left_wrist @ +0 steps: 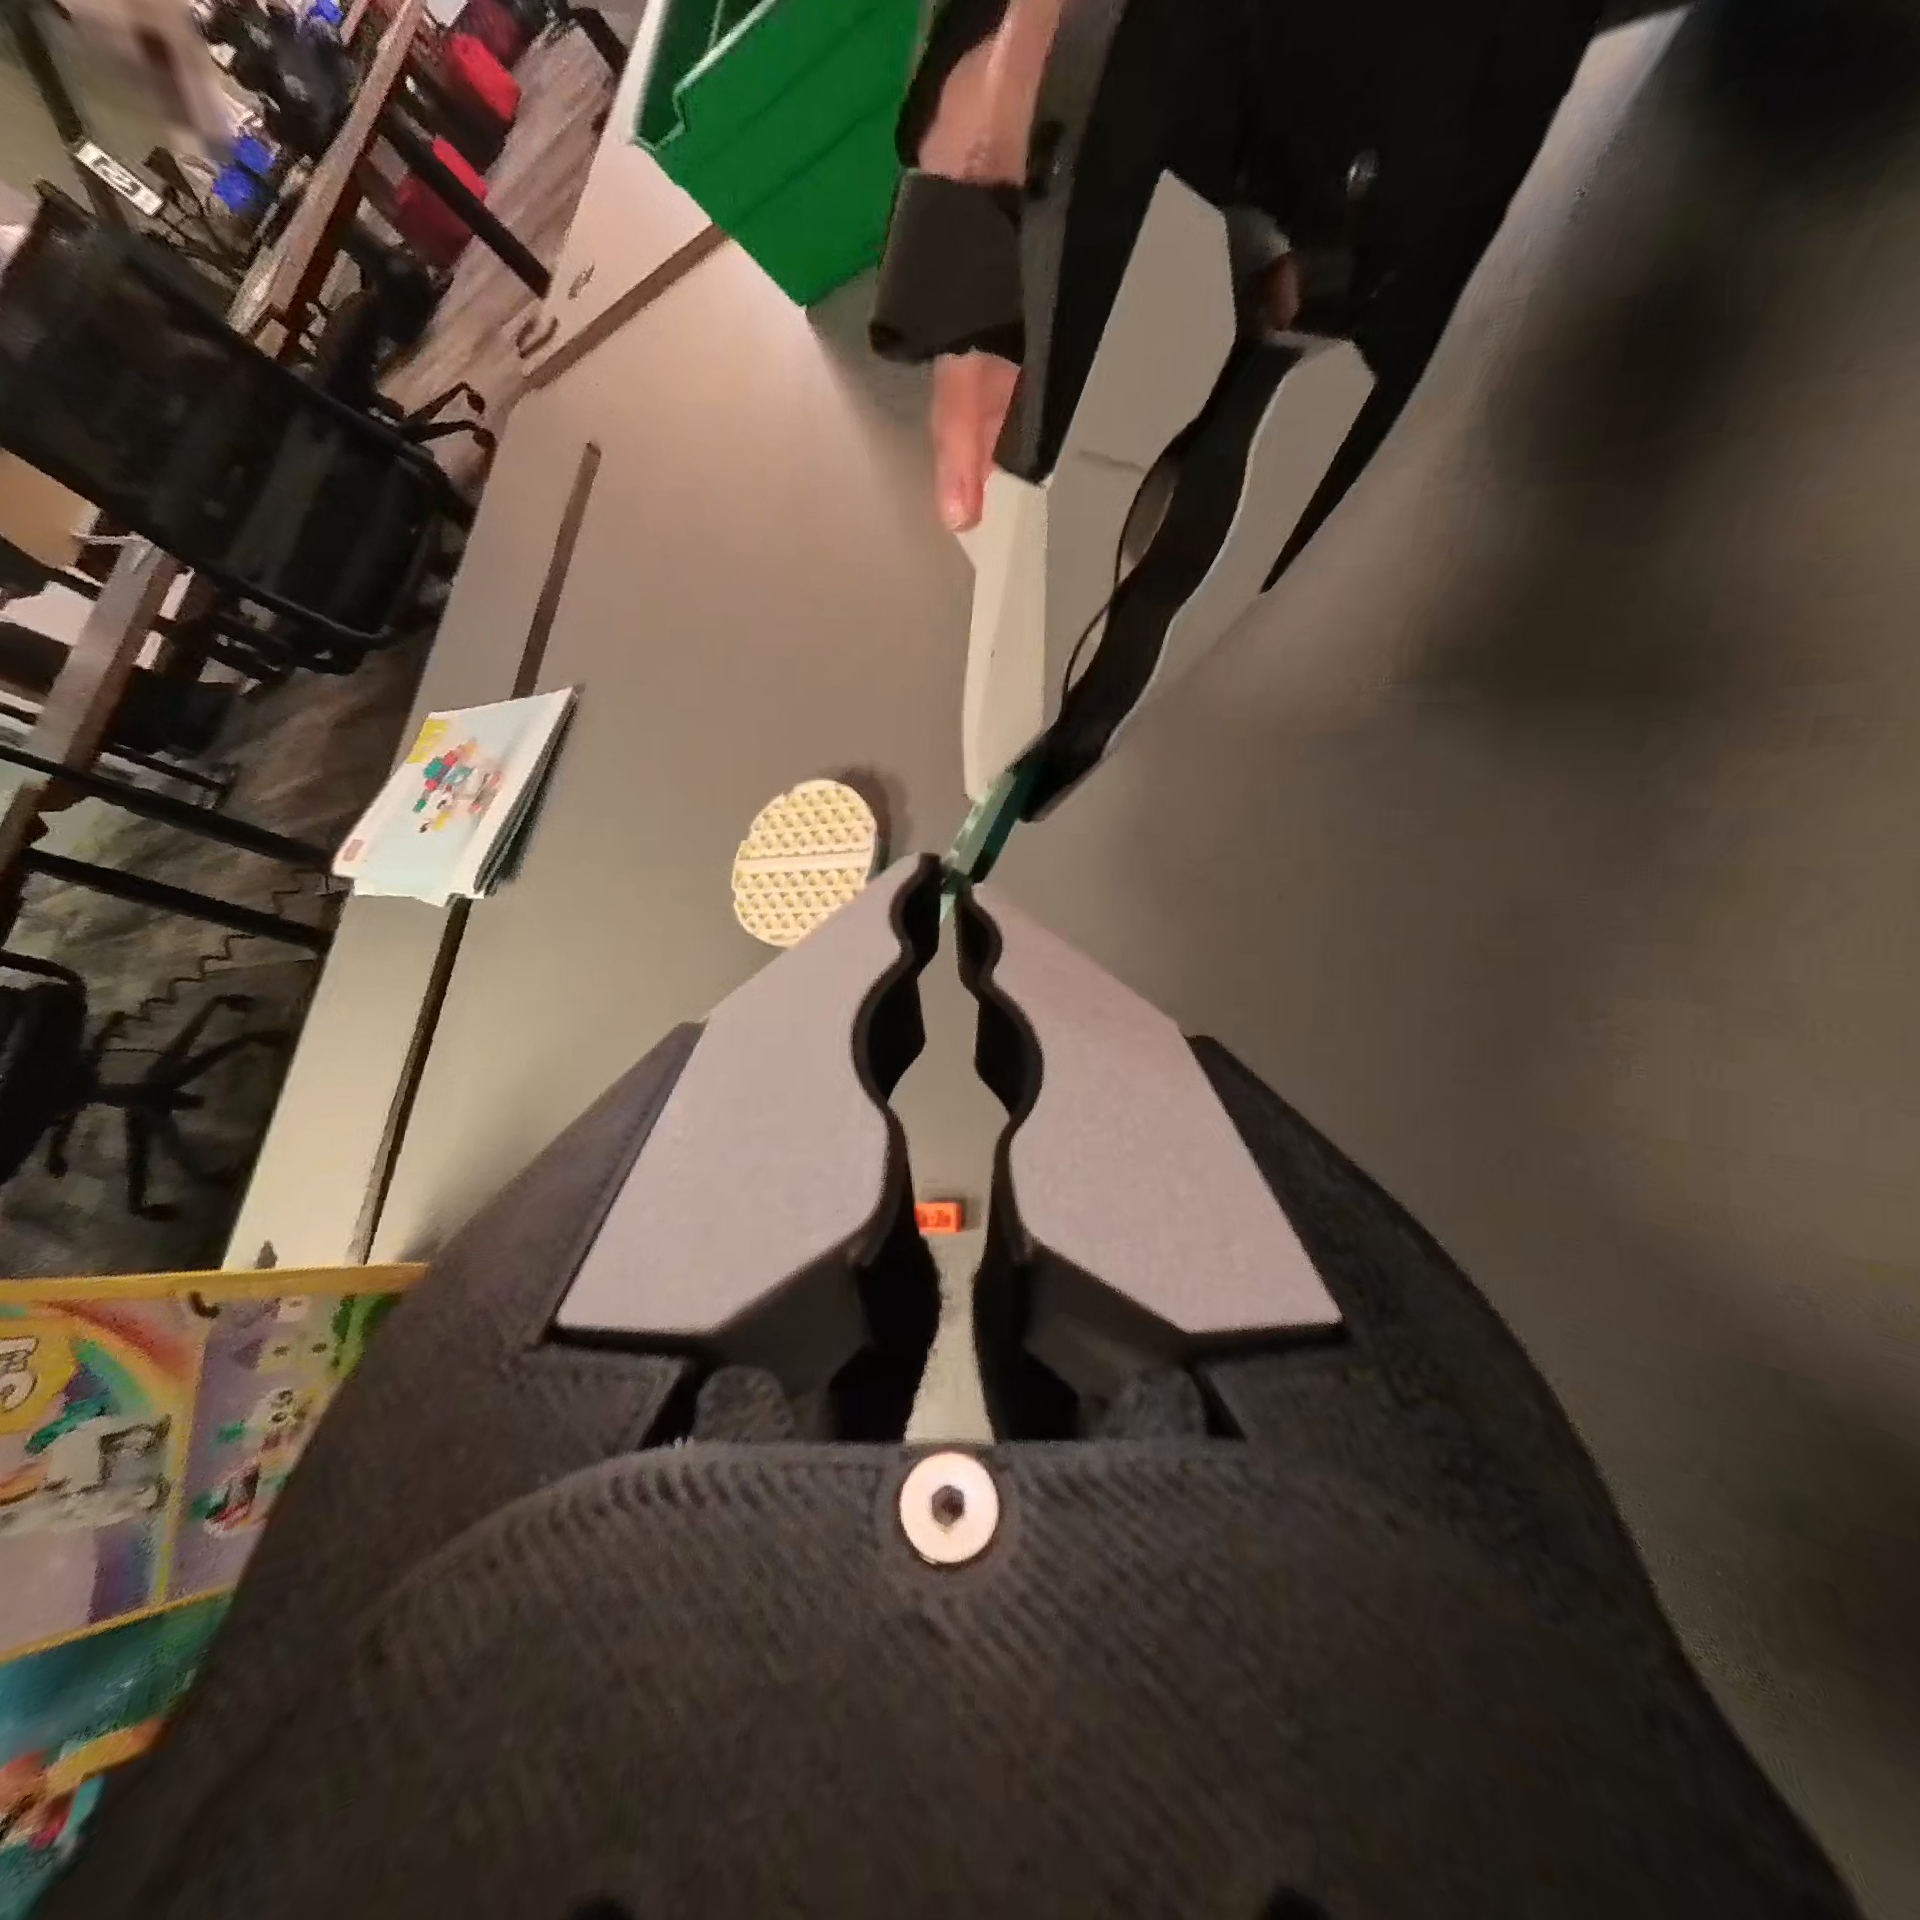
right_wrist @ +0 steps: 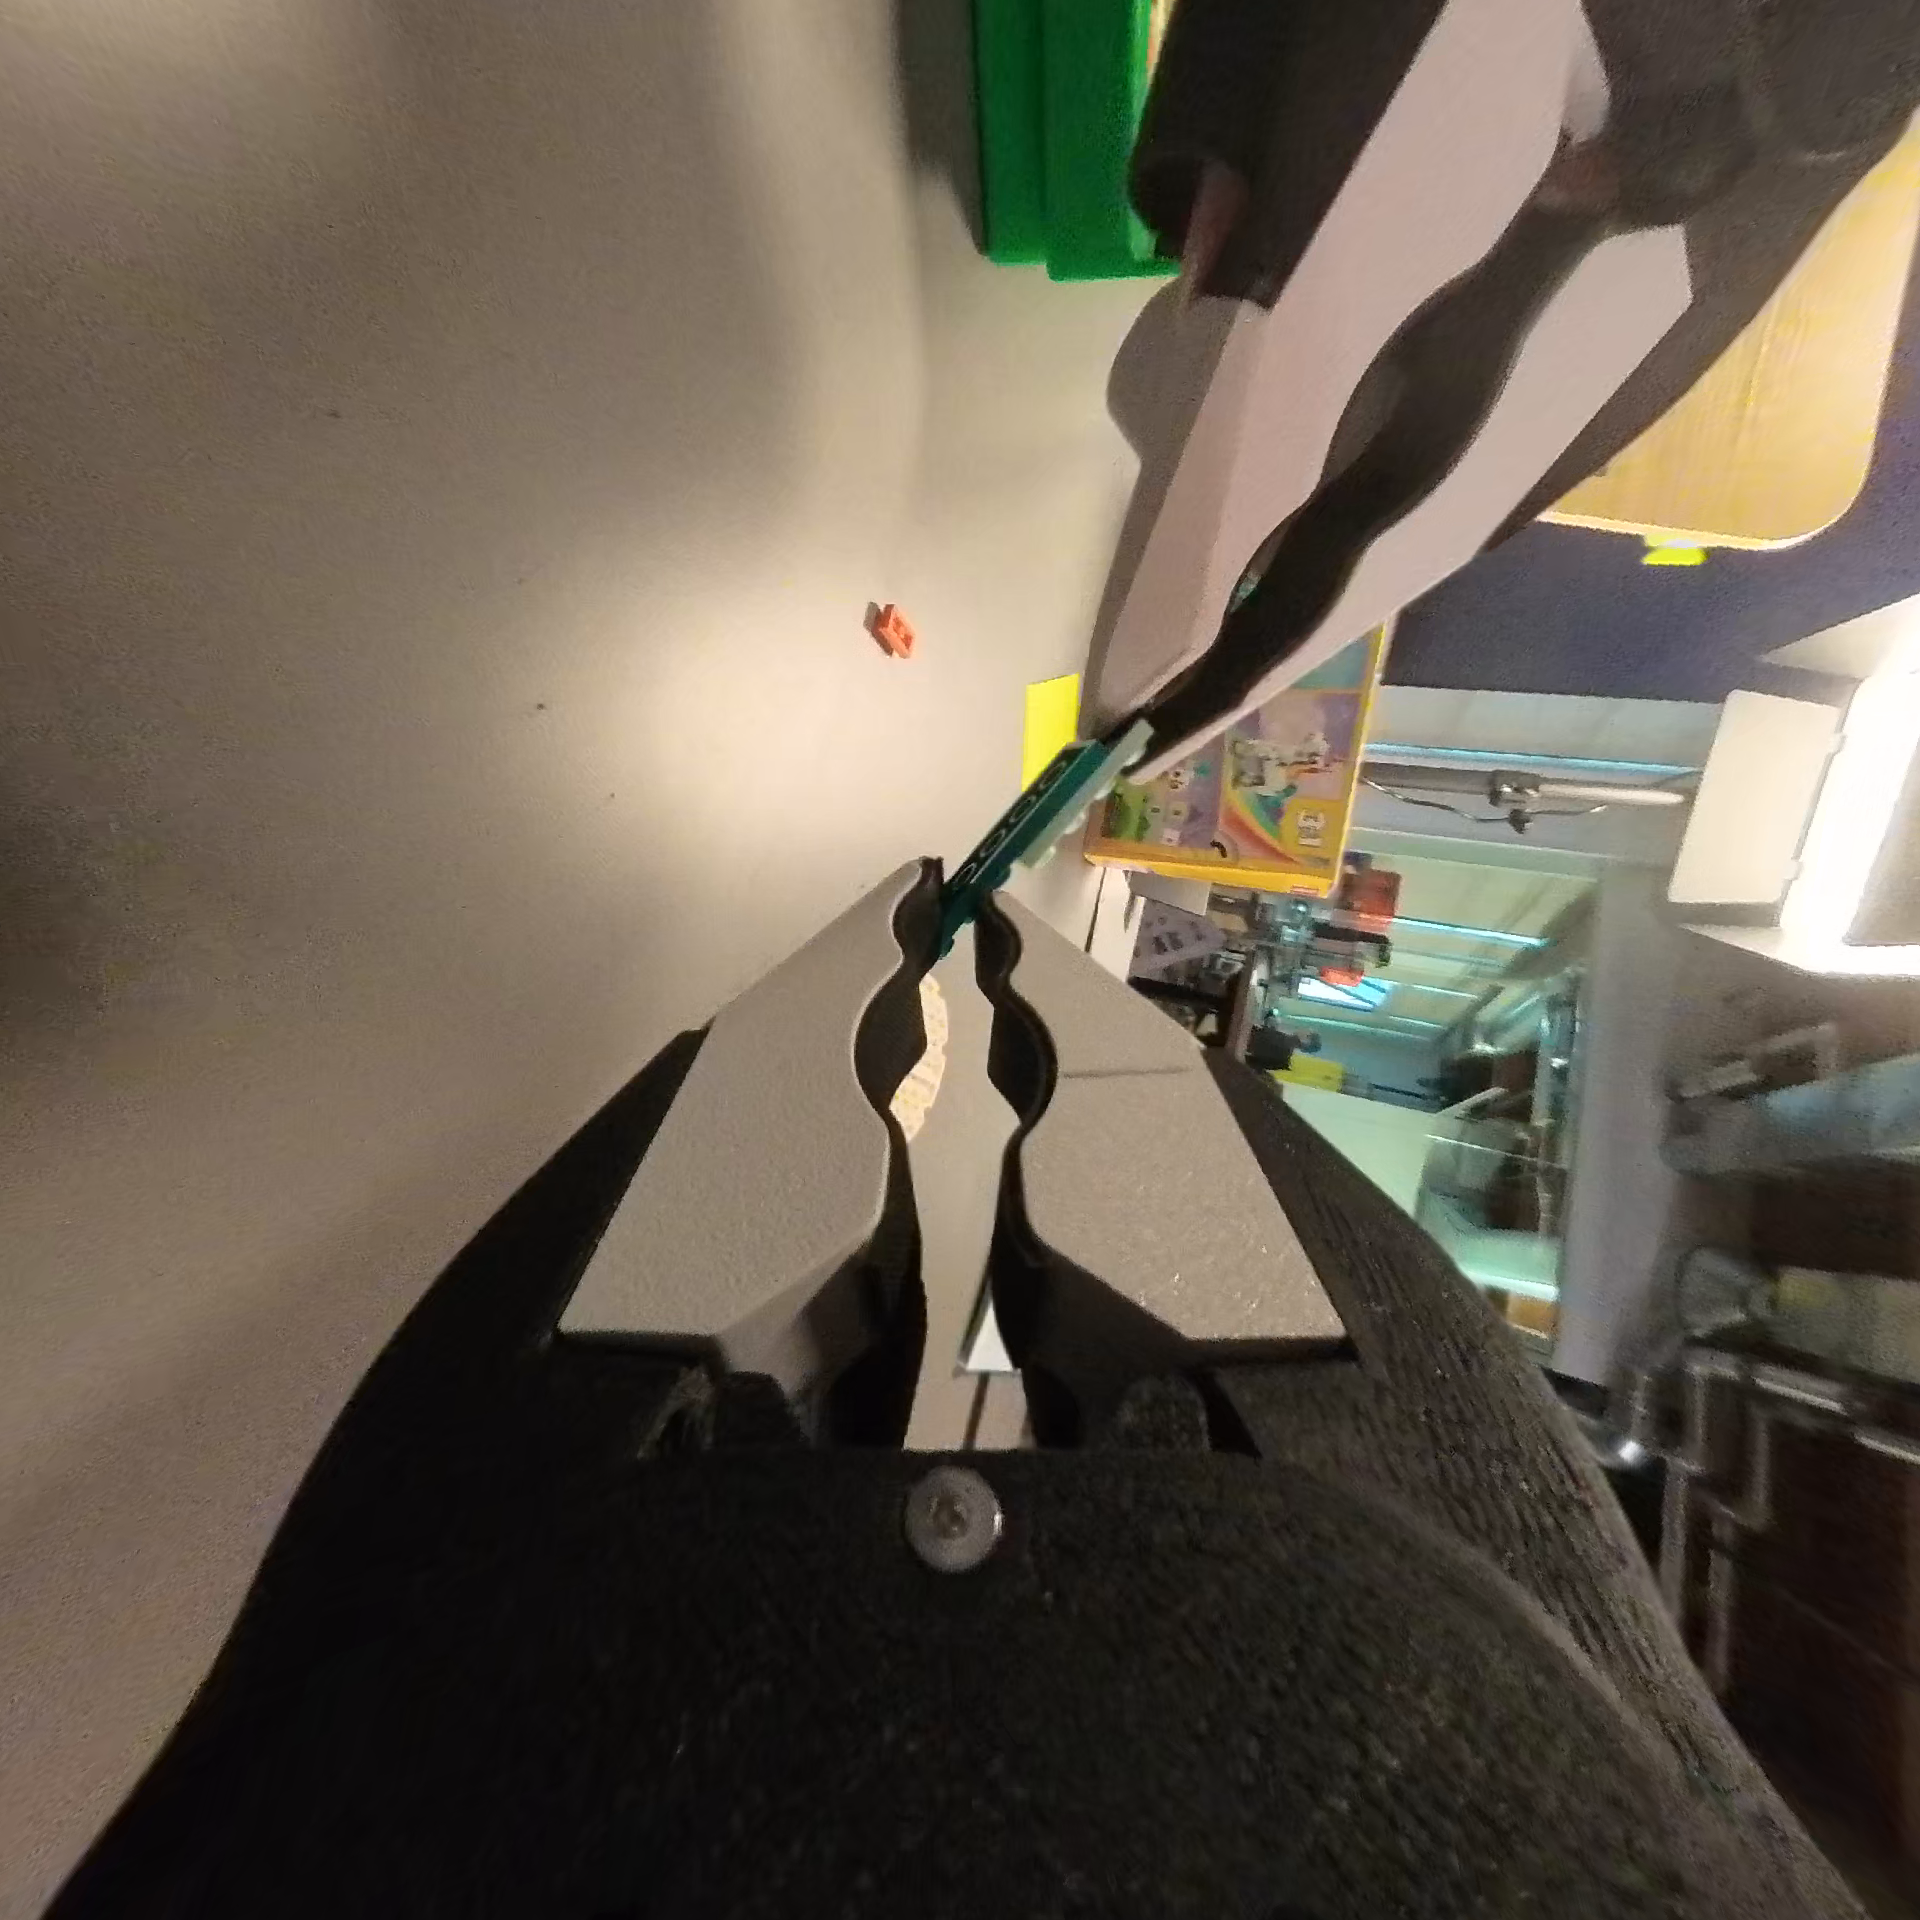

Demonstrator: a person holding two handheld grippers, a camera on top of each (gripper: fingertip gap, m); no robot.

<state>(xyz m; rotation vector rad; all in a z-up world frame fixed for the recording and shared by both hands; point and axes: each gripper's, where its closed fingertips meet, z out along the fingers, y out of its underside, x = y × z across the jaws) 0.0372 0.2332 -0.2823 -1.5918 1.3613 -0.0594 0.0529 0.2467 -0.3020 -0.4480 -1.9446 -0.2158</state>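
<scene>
Item: a long teal studded building plate (right_wrist: 1023,826) with a pale piece (right_wrist: 1138,740) at one end, held in the air above the grey table (right_wrist: 416,727) and gripped at both ends. The left tongs (left_wrist: 948,883) were closed on one end of the plate (left_wrist: 982,826); the right tongs (right_wrist: 961,899) were closed on the other end. In each wrist view the opposite tongs were seen farther off, (left_wrist: 1023,795) and (right_wrist: 1132,743), pinching the far end of the plate. A bare hand in a dark fingerless glove (left_wrist: 951,312) was seen on the handle of the right tongs.

Lying on the table: a small orange brick (right_wrist: 891,630), well apart from the plate and also glimpsed between the left fingers (left_wrist: 938,1214); a round cream studded plate (left_wrist: 805,862), just beside the left tongs' tips; a yellow note (right_wrist: 1049,727); an illustrated booklet (left_wrist: 457,795) near the table edge; a colourful toy box (right_wrist: 1236,800), seen also at the lower left of the left wrist view (left_wrist: 156,1455); a green plastic bin (left_wrist: 779,125) at the far end.

Beyond the table, chairs and shelving were seen, blurred.
</scene>
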